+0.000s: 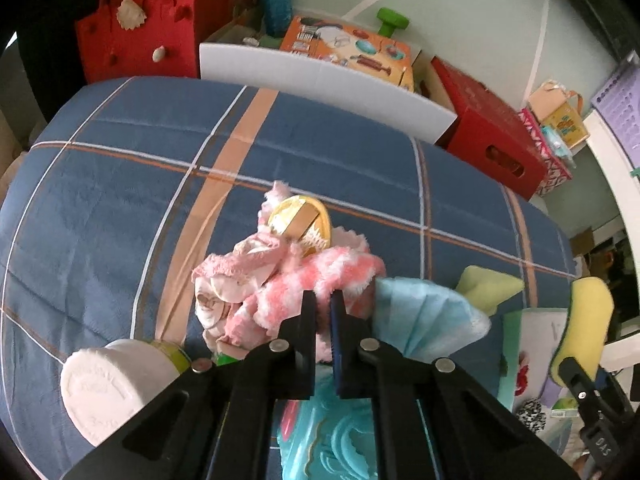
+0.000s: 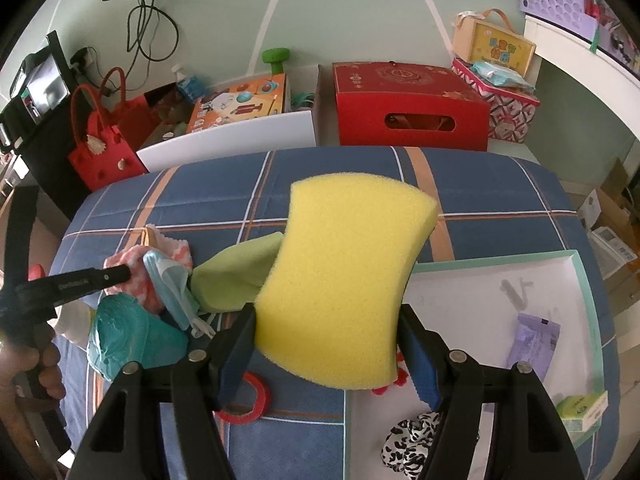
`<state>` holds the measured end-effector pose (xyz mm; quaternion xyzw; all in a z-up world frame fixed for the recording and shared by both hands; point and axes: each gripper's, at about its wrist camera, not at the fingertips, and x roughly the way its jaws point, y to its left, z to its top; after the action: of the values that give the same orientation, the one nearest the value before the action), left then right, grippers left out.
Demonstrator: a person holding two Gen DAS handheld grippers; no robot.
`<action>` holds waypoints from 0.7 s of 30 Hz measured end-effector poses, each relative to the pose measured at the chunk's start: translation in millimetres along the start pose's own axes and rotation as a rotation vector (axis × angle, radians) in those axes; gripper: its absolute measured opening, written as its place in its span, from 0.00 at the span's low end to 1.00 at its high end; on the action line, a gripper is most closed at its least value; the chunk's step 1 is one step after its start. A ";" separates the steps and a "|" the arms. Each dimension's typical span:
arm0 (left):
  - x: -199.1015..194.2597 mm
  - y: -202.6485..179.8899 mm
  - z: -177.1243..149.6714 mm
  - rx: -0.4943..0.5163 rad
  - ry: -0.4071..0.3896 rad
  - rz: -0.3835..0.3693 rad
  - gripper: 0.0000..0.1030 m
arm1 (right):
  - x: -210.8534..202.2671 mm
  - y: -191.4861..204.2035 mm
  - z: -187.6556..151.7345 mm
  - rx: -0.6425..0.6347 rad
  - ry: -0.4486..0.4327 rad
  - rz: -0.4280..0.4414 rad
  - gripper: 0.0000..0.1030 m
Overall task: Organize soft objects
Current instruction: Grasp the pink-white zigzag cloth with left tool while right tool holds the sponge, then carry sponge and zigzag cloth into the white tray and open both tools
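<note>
Plaid bedspread (image 2: 360, 168) is your work surface, and your right gripper (image 2: 326, 344) has its jaws clamped on the yellow sponge (image 2: 344, 280), long axis pointing away from you. That teal-rimmed tray (image 2: 585, 280) sits just right of it. Your left gripper (image 1: 323, 312) has its jaws pinched together on the pink fluffy cloth (image 1: 320, 276), way further from the tray.

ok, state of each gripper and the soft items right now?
left gripper: shut on pink fluffy cloth
right gripper: shut on yellow sponge, held off the bed
blue cloth: folded, in the pile
white tray: open, partly filled
</note>
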<state>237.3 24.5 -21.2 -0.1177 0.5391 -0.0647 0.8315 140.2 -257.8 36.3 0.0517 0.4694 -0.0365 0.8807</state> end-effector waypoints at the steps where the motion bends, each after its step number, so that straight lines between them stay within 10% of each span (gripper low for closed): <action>1: -4.6 0.1 0.4 0.001 -0.014 -0.005 0.05 | -0.9 0.0 -0.2 0.000 -0.003 0.000 0.69; 21: -96.6 -3.3 8.5 -0.002 -0.275 -0.077 0.04 | -21.3 -10.1 0.0 0.025 -0.054 -0.006 0.69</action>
<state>205.4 45.1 68.2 -0.1471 0.4151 -0.0793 0.8943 127.2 -267.5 53.4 0.0602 0.4450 -0.0465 0.8923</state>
